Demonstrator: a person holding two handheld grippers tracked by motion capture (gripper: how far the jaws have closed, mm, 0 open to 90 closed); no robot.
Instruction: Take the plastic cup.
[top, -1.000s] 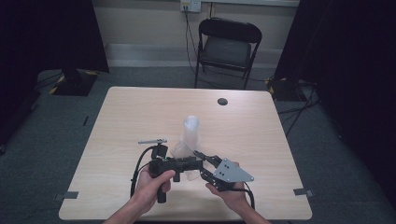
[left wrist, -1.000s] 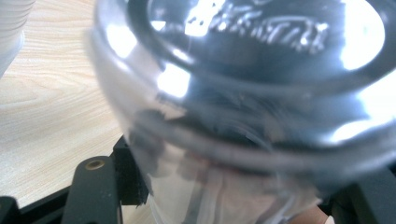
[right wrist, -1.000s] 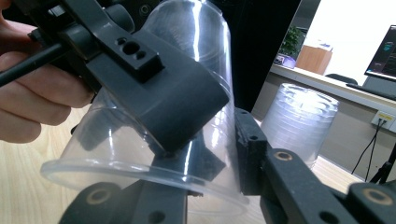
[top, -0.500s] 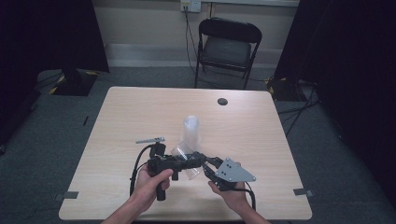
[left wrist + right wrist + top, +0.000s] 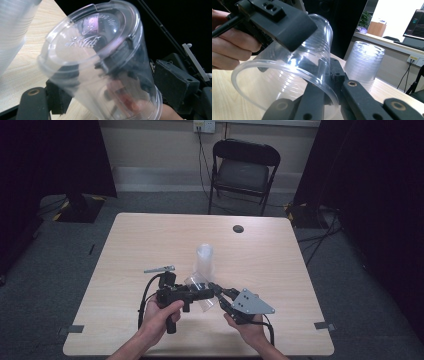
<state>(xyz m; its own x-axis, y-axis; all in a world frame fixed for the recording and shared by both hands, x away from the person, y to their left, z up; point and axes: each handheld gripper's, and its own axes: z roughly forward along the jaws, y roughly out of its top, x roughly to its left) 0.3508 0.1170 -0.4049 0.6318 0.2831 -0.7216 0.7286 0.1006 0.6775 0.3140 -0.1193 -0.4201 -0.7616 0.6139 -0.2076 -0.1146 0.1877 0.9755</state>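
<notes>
A single clear plastic cup (image 5: pixel 199 284) hangs on its side just above the table, between both grippers. My left gripper (image 5: pixel 206 294) is shut across its body; in the left gripper view the cup's base (image 5: pixel 100 57) faces the camera. My right gripper (image 5: pixel 215 289) is shut on the cup's rim (image 5: pixel 322 82), one jaw inside the mouth and one outside. In the right gripper view the left gripper's black jaw presses on the cup's upper wall. An upside-down stack of clear cups (image 5: pixel 204 257) stands just behind.
The light wooden table (image 5: pixel 150 240) carries a small black round disc (image 5: pixel 238 228) near its far edge. A black folding chair (image 5: pixel 243 170) stands beyond the table. Dark curtains hang at both sides. The stack of cups (image 5: pixel 364 62) stands close to the right gripper.
Both grippers and the held cup stay in nearly the same spot in front of the stack. The right gripper has edged slightly to the right.
</notes>
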